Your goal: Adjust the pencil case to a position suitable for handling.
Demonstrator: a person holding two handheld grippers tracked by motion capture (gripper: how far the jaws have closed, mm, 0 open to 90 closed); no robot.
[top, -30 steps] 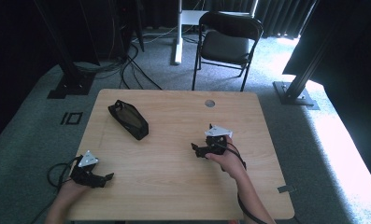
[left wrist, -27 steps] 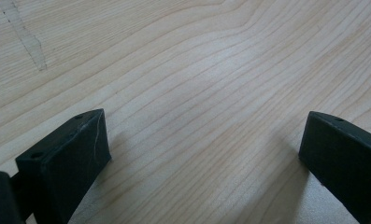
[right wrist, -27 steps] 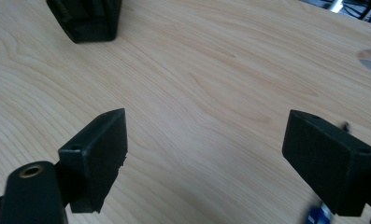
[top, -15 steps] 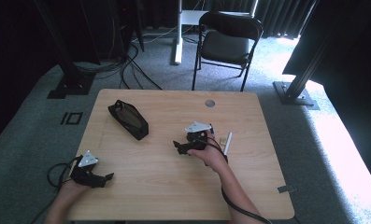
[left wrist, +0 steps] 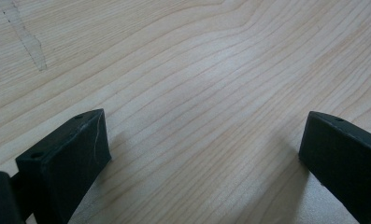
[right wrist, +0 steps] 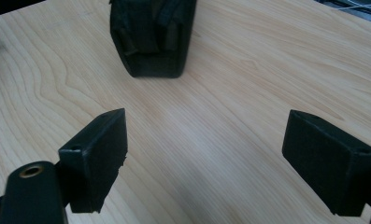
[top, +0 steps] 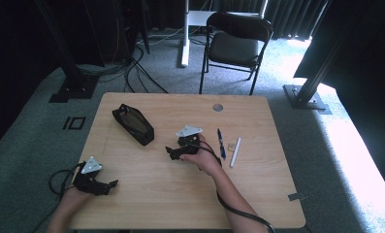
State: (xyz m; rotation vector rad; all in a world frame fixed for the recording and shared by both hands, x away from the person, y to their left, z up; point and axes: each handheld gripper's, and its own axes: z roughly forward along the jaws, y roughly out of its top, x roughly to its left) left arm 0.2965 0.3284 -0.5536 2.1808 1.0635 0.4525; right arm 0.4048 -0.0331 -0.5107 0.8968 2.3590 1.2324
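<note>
While the right gripper (top: 172, 152) is held above the middle of the wooden table (top: 258, 194), its jaws stand wide apart with nothing between them. Its jaws point left and far toward the black pouch (top: 133, 124), which lies on the far left part of the table, its long axis running diagonally from far left to near right. Gripper and pouch are near each other but not touching. From the right gripper view, the near end of the black pouch (right wrist: 153, 35) appears ahead of the right gripper (right wrist: 206, 158), past the jaw tips, with bare wood between; two flaps or straps show on its upper face, though detail is blurred.

Just right of the right hand (top: 204, 158), three items lie on the table: a dark pen (top: 221, 143), a white marker (top: 235, 152), and a small pale object (top: 231, 145) between them, too small to identify. Pen and marker lie roughly parallel, near but apart.

At the near left corner of the table, the left gripper (top: 110, 185) rests low, held by the left hand (top: 76, 196), with its jaws pointing right. In the left gripper view, the left gripper (left wrist: 204, 149) has its jaws spread wide over bare wood grain, empty. Its cable (top: 59, 177) loops off the left edge.

Beyond the far edge of the table, a black folding chair (top: 236, 46) stands on grey carpet.
</note>
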